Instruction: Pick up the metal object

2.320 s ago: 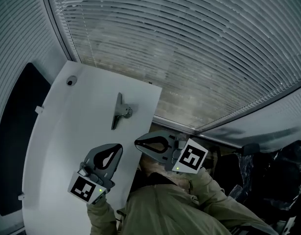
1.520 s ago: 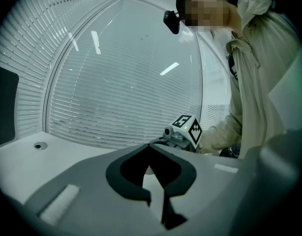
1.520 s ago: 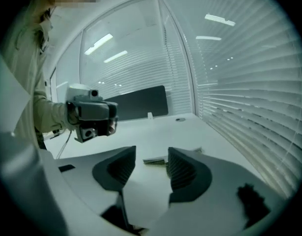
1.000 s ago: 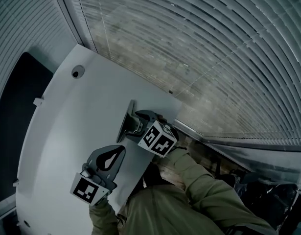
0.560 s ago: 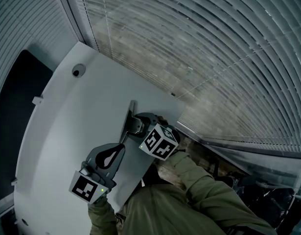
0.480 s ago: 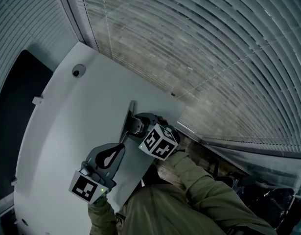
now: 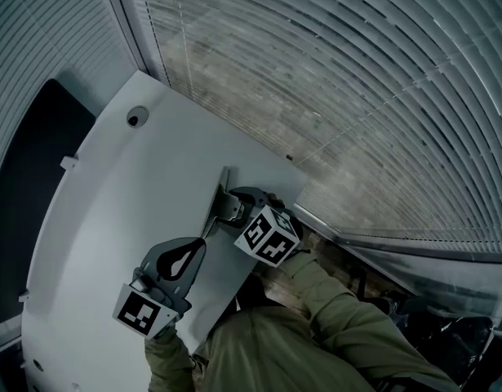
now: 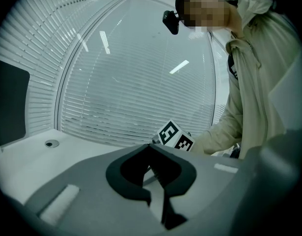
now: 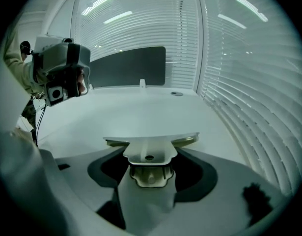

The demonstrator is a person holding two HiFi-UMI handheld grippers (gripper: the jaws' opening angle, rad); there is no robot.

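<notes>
The metal object (image 7: 223, 188) is a flat bar with a small bracket on it, lying near the right edge of the white table (image 7: 112, 219). My right gripper (image 7: 229, 206) reaches it from the near side and is shut on the bracket. In the right gripper view the metal object (image 9: 150, 140) sits between the jaws, its bar lying crosswise just past my right gripper (image 9: 150, 155). My left gripper (image 7: 202, 243) hovers over the table nearer to me, shut and empty. In its own view my left gripper (image 8: 150, 148) points toward the right gripper's marker cube (image 8: 175, 136).
A round grommet hole (image 7: 136, 119) sits at the table's far corner. A dark panel (image 7: 30, 162) stands along the left side. Window blinds (image 7: 357, 96) run beyond the far and right edges. The person's sleeve (image 7: 332, 300) crosses the near right.
The right gripper moved from near the body out to the metal object and closed round its bracket. Over the last second it stays there. The left gripper has hardly moved.
</notes>
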